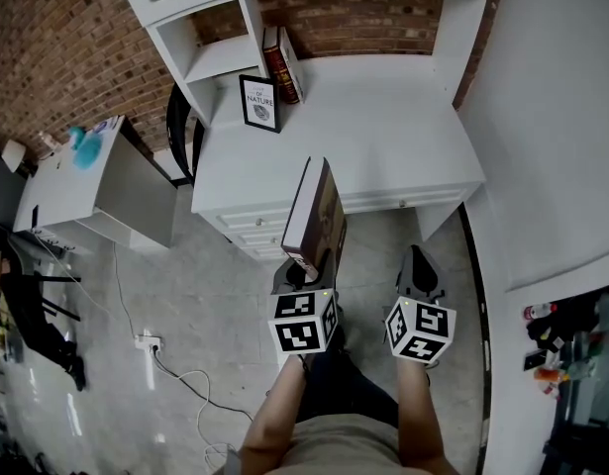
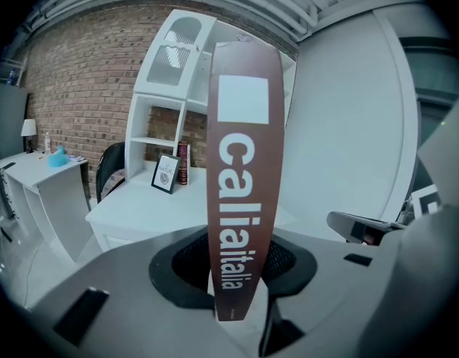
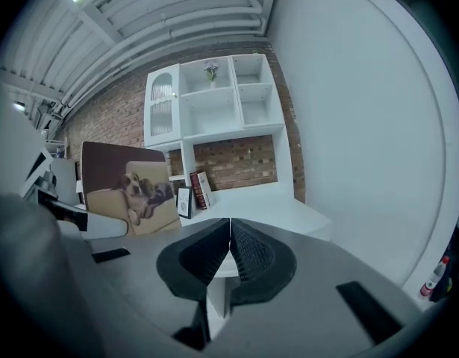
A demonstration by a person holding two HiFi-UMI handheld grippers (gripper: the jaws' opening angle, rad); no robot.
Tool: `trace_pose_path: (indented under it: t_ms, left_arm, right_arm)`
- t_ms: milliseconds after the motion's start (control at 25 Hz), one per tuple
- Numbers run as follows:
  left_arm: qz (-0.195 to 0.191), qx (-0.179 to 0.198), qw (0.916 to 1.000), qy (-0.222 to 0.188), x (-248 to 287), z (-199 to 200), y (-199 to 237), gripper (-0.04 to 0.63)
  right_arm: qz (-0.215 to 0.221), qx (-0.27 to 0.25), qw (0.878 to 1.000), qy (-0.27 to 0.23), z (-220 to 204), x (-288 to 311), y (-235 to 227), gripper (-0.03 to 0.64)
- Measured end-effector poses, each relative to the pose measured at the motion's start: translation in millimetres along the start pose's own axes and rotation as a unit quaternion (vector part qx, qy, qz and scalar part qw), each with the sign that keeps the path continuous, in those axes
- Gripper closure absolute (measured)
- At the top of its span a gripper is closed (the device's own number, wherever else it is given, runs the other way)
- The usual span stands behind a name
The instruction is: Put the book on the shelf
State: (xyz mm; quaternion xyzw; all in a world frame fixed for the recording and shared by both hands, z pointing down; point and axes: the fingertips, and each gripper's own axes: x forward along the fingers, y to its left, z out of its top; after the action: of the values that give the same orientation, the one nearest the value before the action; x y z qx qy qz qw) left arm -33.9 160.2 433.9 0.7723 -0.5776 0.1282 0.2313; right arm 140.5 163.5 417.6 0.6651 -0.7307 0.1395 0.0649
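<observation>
My left gripper (image 1: 306,270) (image 2: 235,267) is shut on a brown book (image 1: 314,216) (image 2: 240,177), held upright with its spine toward the left gripper view's camera. The book's cover, with a dog on a sofa (image 3: 132,192), shows at the left of the right gripper view. My right gripper (image 1: 418,270) (image 3: 229,263) is shut with nothing between its jaws, to the right of the book. Ahead stands a white desk (image 1: 383,137) with a white shelf unit (image 1: 220,57) (image 3: 214,103) on it. Both grippers are short of the desk's front edge.
On the desk lean a framed sign (image 1: 259,103) and dark red books (image 1: 282,64) against the shelf unit. A black chair (image 1: 180,132) stands left of the desk, a second white table (image 1: 86,181) further left. A white wall (image 1: 552,117) runs along the right. Cables (image 1: 175,374) lie on the floor.
</observation>
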Motion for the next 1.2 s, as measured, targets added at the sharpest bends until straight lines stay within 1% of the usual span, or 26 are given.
trace_pose_path:
  t_ms: [480,840,1200]
  left_arm:
    - [-0.012,0.0,0.9999,0.006,83,41,19,0.448]
    - [-0.017,-0.005,0.9998,0.003,140,87,49,0.448]
    - [-0.018,-0.012,0.9997,0.006,183,110,77,0.448]
  right_arm:
    - [-0.01,-0.003,1.0,0.005,21,87,-11,0.6]
    - [-0.009,-0.008,1.0,0.001,51,162,3,0.6]
    - [-0.007,-0.012,1.0,0.01,56,217,14,0.6]
